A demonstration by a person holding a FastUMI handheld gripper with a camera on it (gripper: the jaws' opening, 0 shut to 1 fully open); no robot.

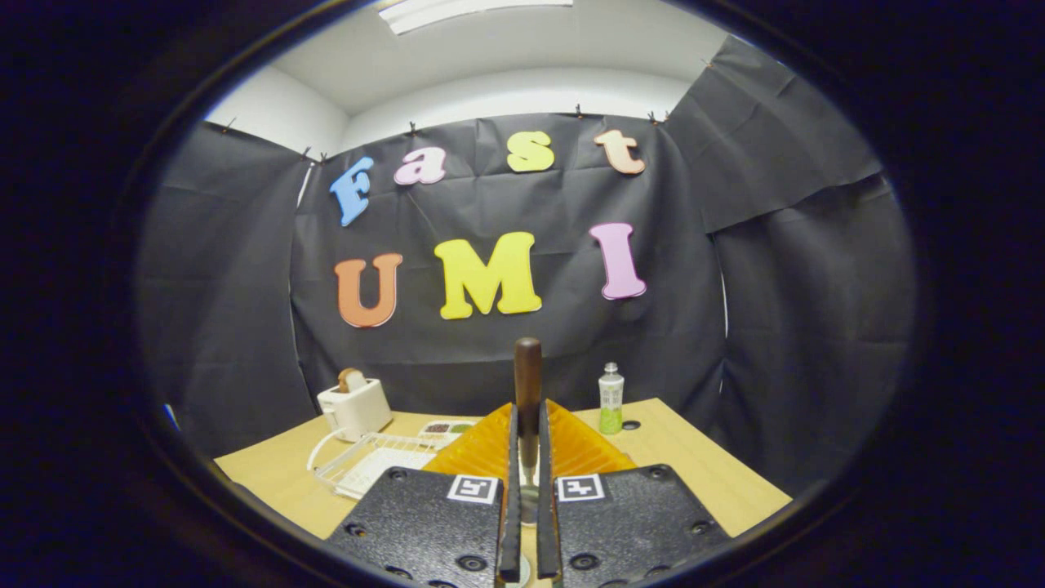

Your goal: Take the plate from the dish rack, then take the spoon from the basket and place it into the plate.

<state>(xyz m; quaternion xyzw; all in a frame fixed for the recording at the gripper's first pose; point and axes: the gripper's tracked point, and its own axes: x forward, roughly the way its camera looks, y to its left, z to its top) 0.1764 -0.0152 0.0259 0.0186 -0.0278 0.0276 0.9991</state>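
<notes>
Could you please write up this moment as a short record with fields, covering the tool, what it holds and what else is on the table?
tool: tool, fingers closed on the spoon
spoon: upright between the fingers, dark handle pointing up
plate: orange plate, just ahead of the fingers, behind the spoon
dish rack: white wire dish rack, beside the plate
toaster: white toaster, beyond the rack, with a slice in its slot
bottle: small bottle, standing upright
surface: wooden table

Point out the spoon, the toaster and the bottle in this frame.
spoon (527, 367): gripper view, on its dark handle, standing up between the closed fingers.
toaster (357, 407): gripper view, on its white body.
bottle (611, 400): gripper view, on its middle, above the green part.
</notes>
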